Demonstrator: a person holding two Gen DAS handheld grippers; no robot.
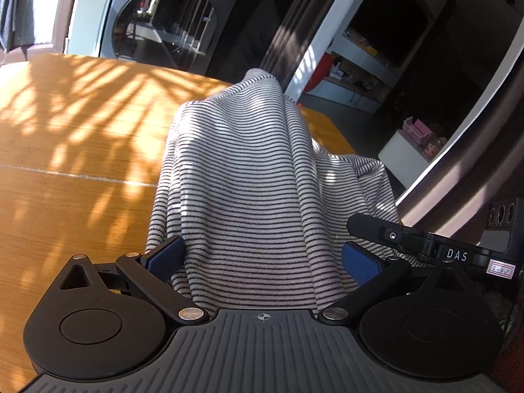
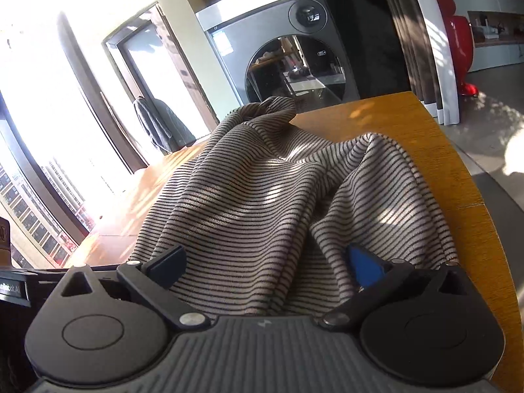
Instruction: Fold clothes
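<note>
Item: white-and-black fine-striped knit garment (image 1: 249,177), bunched and draping over the sunlit orange-brown wooden surface (image 1: 72,150). Its collar, sleeves and hem are hiding in the folds, so the type of garment is hard to make out.

Left claw (image 1: 262,258): the blue-padded fingers (image 1: 167,255) are standing wide, with striped fabric filling the gap between them and spilling back to the claw body. Whether the pads are actually pressing the cloth cannot be told, since the fabric is covering their inner faces. In the left wrist view the garment is rising as a tall ridge toward 12 o'clock, cutting off the surface's far right corner. At 3 o'clock a black gripper frame lettered "DAS" (image 1: 435,249) is poking in, its lower part hidden behind the left claw's own linkage.

Right claw (image 2: 267,262): likewise spread wide, with cloth lying between the blue pads (image 2: 365,267); the left-hand pad is sitting in shadow and reading nearly black. The grip itself is not discernible.

Shown only in the right wrist view: the garment's far end gathering into a peak at 12 o'clock, a second fold lifting at 1 o'clock, a blown-out bright window (image 2: 42,75) at 9 to 11 o'clock, and a red rounded object (image 2: 458,39) at 2 o'clock, partly cut off by a white wall.

Shown in both: a grey front-loading washing machine with round glass door (image 1: 163,26) beyond the surface.
</note>
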